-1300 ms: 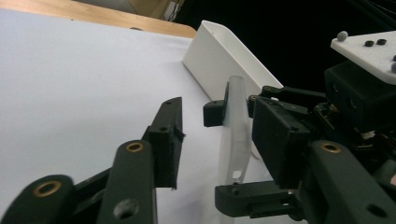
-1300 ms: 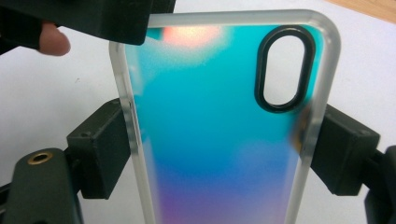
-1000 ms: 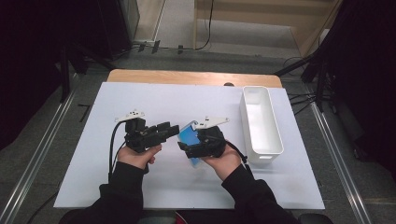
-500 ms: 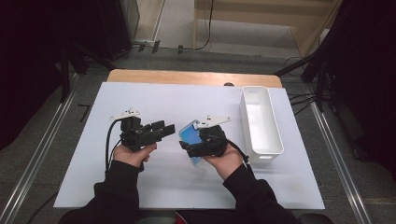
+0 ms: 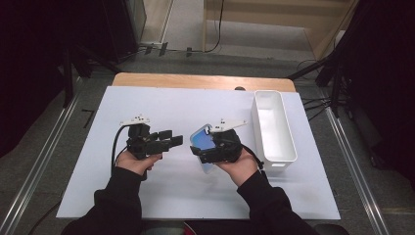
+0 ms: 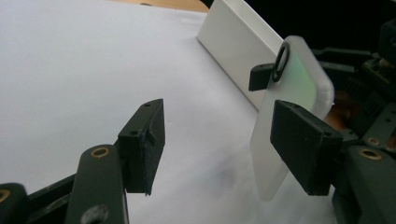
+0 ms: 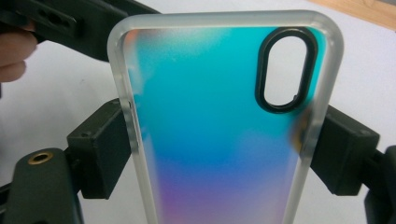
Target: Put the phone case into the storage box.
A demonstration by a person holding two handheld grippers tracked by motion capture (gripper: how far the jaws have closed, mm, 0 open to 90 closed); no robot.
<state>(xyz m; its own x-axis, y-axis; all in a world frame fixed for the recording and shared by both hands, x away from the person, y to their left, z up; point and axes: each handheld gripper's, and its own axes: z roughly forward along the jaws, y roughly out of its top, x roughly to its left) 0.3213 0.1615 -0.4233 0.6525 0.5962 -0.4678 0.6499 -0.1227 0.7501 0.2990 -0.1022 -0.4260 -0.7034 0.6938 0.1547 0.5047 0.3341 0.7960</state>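
My right gripper (image 5: 205, 152) is shut on a translucent phone case (image 5: 201, 140) with a blue-to-purple back, held just above the white table mat. In the right gripper view the two pads (image 7: 100, 154) clamp the case (image 7: 210, 130) by its long edges, with the black-ringed camera cutout (image 7: 282, 70) at the top right. My left gripper (image 5: 172, 140) stands open just left of the case, pointing at it. In the left gripper view its jaws (image 6: 224, 144) are wide apart and hold nothing, and the frosted case (image 6: 292, 112) stands just beyond the right-hand jaw.
A long white bin (image 5: 273, 128) lies on the mat to the right of the right hand, and its side wall (image 6: 233, 44) shows behind the case. The white mat (image 5: 161, 105) covers the table, with a wooden edge (image 5: 195, 81) at the far side.
The left gripper has drawn back slightly to the left, away from the case. The right gripper and the case have stayed almost still.
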